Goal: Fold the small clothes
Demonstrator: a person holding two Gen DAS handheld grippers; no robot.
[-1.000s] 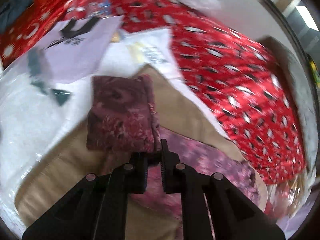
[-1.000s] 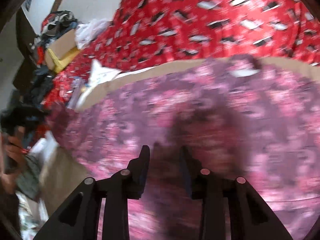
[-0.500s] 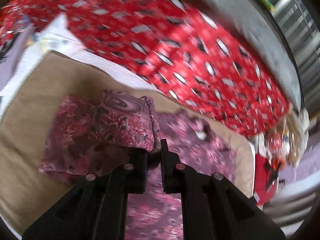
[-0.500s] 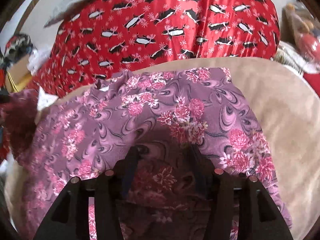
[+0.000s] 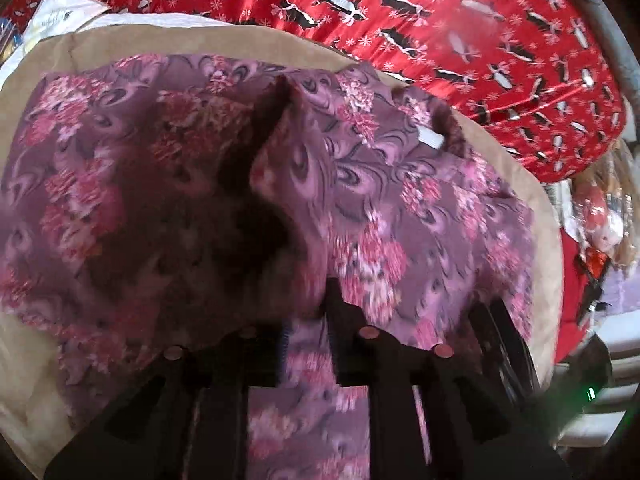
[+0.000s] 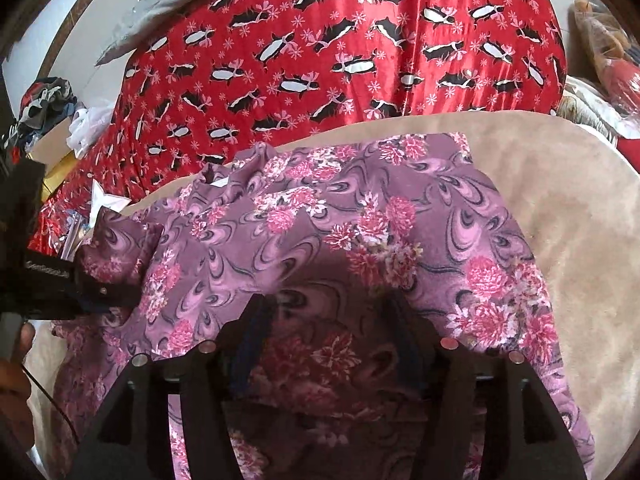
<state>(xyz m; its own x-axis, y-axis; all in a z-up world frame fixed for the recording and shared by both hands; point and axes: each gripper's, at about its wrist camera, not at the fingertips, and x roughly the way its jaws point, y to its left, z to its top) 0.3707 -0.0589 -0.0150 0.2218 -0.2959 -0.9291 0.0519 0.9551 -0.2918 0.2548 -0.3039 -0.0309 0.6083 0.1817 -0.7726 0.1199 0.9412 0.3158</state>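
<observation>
Your two grippers stand over a purple floral garment [image 6: 360,216] spread on a beige mat [image 6: 580,200].

No brand can be read: the white label [image 5: 430,136] at the neckline is blurred, and the print on the black device [image 6: 44,272] at the left edge of the right wrist view is too small. Your left gripper [image 5: 306,320] is opening its jaws, with a lifted fold of the garment between them; whether the pads press on it you cannot tell. Your right gripper [image 6: 328,312] is also opening, released, its fingers apart over the cloth. In the right wrist view the garment's right edge runs down the frame, with bare mat beside it. The red penguin-print sheet [image 6: 340,48] fills the upper part.
</observation>
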